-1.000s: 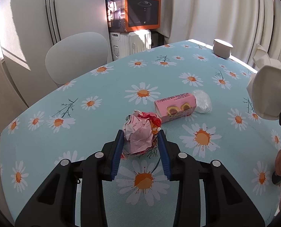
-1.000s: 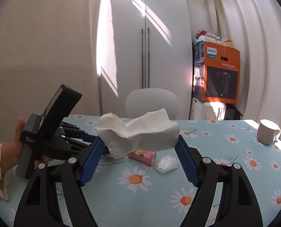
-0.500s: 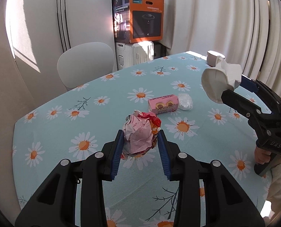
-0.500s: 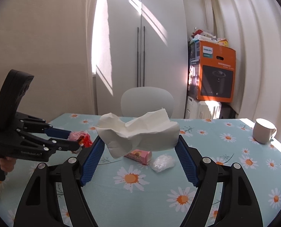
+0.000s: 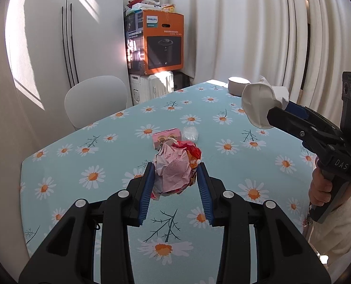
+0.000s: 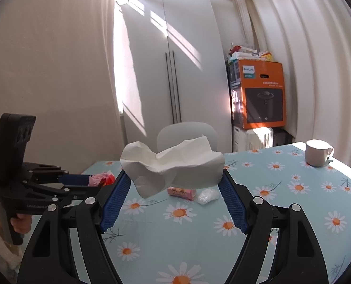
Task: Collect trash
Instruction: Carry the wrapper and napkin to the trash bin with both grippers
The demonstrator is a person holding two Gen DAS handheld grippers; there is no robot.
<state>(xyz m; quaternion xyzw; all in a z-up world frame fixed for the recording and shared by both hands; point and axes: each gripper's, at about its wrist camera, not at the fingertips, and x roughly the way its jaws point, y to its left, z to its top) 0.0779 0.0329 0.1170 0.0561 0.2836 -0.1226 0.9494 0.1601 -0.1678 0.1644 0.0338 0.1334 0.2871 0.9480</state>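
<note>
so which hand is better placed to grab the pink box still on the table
Neither is free: the left gripper clamps pink-red wrappers, the right gripper a white tissue. The left looks nearer the pink box.

Daisy-print table: pink box, mug

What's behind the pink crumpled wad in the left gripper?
Behind the pink crumpled wad, a pink box and clear plastic wrap lie on the table; the wad hides the box's near edge.

Bright slanting sunlight streaks the wardrobe, shadows are crisp, focus is sharp, and fisheye edges curve darkly.
</note>
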